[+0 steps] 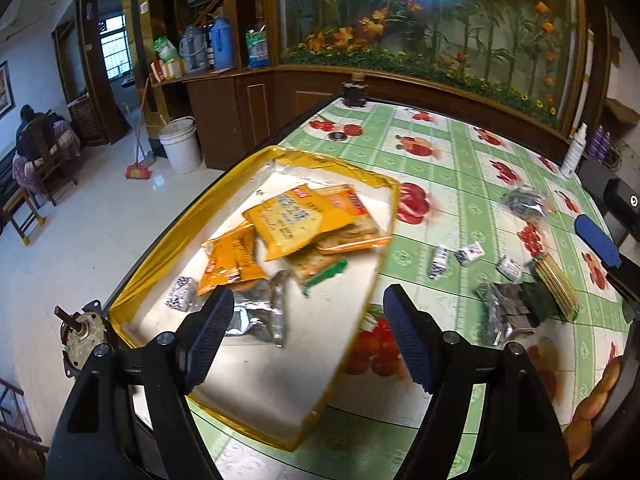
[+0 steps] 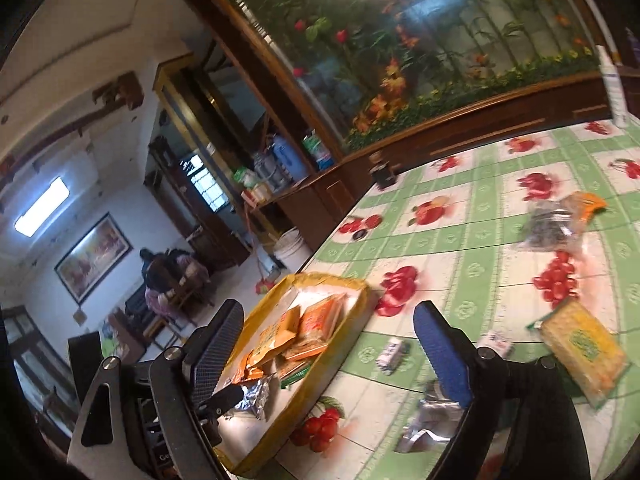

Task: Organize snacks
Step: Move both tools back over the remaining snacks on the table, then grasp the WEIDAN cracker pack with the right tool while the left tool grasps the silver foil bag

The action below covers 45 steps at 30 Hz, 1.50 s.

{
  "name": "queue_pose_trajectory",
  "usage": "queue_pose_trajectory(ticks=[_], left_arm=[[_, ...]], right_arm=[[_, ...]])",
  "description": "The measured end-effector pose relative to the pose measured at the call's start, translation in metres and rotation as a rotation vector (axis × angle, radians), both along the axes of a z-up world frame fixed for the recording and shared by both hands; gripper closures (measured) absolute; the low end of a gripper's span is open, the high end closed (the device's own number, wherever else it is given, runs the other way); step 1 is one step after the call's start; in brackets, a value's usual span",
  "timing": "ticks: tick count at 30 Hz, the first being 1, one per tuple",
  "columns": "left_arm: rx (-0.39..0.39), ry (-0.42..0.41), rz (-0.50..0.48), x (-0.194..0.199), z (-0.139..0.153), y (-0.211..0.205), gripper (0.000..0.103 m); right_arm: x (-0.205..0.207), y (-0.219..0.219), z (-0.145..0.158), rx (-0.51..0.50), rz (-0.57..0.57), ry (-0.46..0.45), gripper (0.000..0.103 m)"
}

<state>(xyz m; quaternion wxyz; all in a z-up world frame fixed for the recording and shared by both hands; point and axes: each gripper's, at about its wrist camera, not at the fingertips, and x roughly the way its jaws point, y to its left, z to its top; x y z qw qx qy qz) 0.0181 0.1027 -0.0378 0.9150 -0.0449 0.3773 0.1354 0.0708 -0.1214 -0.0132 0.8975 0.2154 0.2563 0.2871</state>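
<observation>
The left claw [image 1: 308,304] hangs spread and empty over the near end of the shallow yellow-rimmed cardboard tray [image 1: 352,312], where orange and yellow snack packets [image 1: 288,224] already lie. The right claw [image 2: 328,332], also spread and pinching nothing, sits beside that tray. Outside the tray, on the green fruit-print tabletop [image 1: 452,184], wait a crumpled silver foil packet [image 2: 424,420], 1 small wrapped candy [image 2: 390,354] and a long yellow wafer pack [image 2: 580,348]. The foil packet lies just below the right claw, which looks nearer to it; I judge it the next pick.
</observation>
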Motion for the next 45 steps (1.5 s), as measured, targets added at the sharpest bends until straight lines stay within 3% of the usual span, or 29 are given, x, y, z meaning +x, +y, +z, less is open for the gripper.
queue_pose_trajectory(ticks=[9, 17, 23, 30, 35, 45], left_arm=[[0.020, 0.014, -0.077, 0.000, -0.004, -0.039, 0.026], [0.000, 0.061, -0.121, 0.002, -0.017, -0.056, 0.026], [-0.007, 0.097, -0.165, 0.006, -0.027, -0.073, 0.026], [-0.019, 0.141, -0.238, 0.013, -0.039, -0.097, 0.026], [-0.052, 0.148, -0.285, 0.020, -0.045, -0.105, 0.026], [-0.064, 0.192, -0.402, 0.057, -0.058, -0.121, 0.026]], right_arm=[[-0.027, -0.081, -0.003, 0.044, -0.199, -0.028, 0.012], [-0.040, -0.137, -0.022, 0.121, -0.276, 0.068, 0.009], [-0.033, -0.144, -0.033, -0.029, -0.281, 0.159, 0.009], [-0.004, -0.120, -0.056, -0.283, -0.153, 0.234, 0.009], [0.019, -0.104, -0.067, -0.392, -0.067, 0.248, 0.010], [0.042, -0.096, -0.070, -0.476, -0.008, 0.243, 0.010]])
